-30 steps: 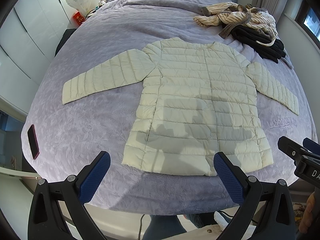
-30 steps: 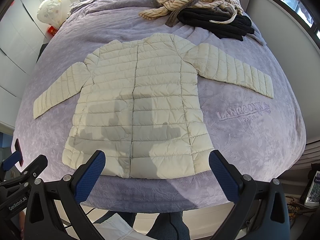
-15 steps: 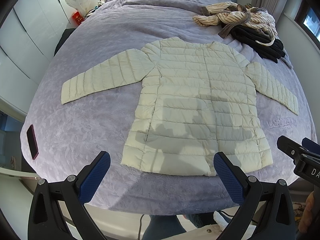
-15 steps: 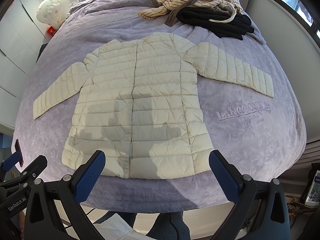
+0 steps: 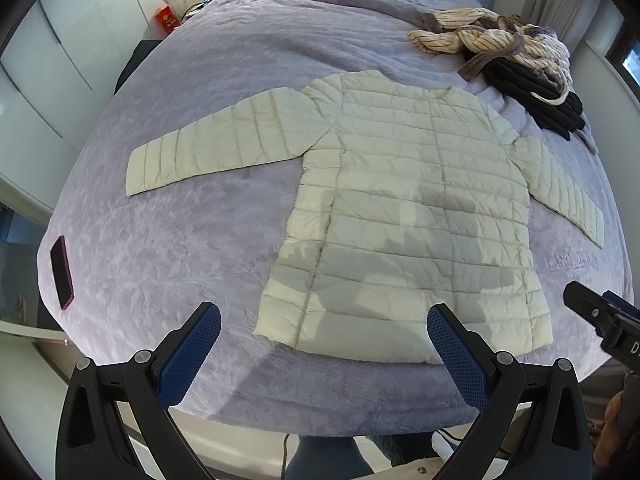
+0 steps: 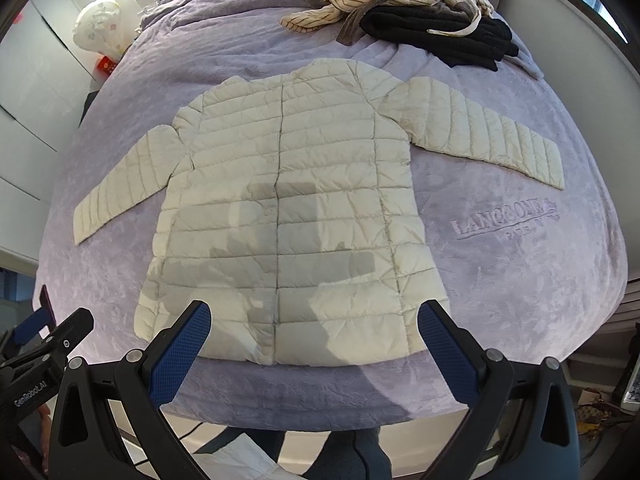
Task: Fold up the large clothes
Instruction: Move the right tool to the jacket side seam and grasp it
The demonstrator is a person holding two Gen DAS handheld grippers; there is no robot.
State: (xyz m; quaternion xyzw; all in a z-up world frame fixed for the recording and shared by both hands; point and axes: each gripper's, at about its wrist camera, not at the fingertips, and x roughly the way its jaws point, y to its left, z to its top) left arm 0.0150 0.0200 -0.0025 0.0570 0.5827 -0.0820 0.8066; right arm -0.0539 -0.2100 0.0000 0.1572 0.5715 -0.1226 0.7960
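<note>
Both grippers, left gripper (image 5: 324,344) and right gripper (image 6: 314,340), hang wide open and empty at the near bed (image 6: 520,280) edge; the puffer jacket (image 6: 288,200) lies flat mid-bed. You risk pinching one slippery layer, or snagging bedspread.

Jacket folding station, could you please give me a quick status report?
Left gripper and right gripper open, empty. Jacket flat, sleeves spread, unfolded. Clothes pile beyond collar, apart.
</note>
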